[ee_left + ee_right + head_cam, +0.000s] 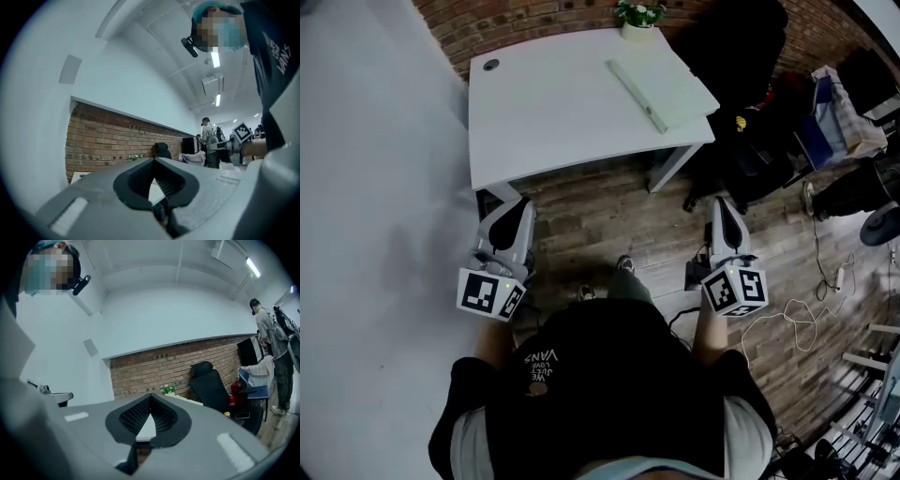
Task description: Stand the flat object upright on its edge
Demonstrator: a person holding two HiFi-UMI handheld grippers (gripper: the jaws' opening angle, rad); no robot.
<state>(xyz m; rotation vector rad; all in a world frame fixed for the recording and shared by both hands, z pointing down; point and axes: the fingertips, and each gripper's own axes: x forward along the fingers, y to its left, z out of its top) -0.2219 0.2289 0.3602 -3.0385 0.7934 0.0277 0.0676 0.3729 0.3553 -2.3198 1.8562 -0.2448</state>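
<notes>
Head view, count: one white table (562, 112), one flat object (675, 80), one potted plant (639, 14), two grippers.
Flat object: a pale, thin rectangular slab, lying flat on the right part of the table, well apart from both grippers.
Left gripper (512, 208): jaws pressed together with nothing between them; held level over the floor, just short of the table's near edge.
Right gripper (722, 204): jaws likewise closed and empty, near the table's right leg.
Marker cubes: two, one on each gripper, with black-and-white squares.
Between grippers and slab: the table's near edge and its bare top.
Around: one black office chair (741, 42) beside the table's right end; a red brick wall (534, 19) behind; white cables (787, 319) loose on the floor at right.
Surfaces: smooth white tabletop with a round cable hole (491, 65); wood-plank floor (600, 225); ribbed dark pads inside the jaws.
Bystander: one person (274, 348) stands at the right of the right gripper view.
</notes>
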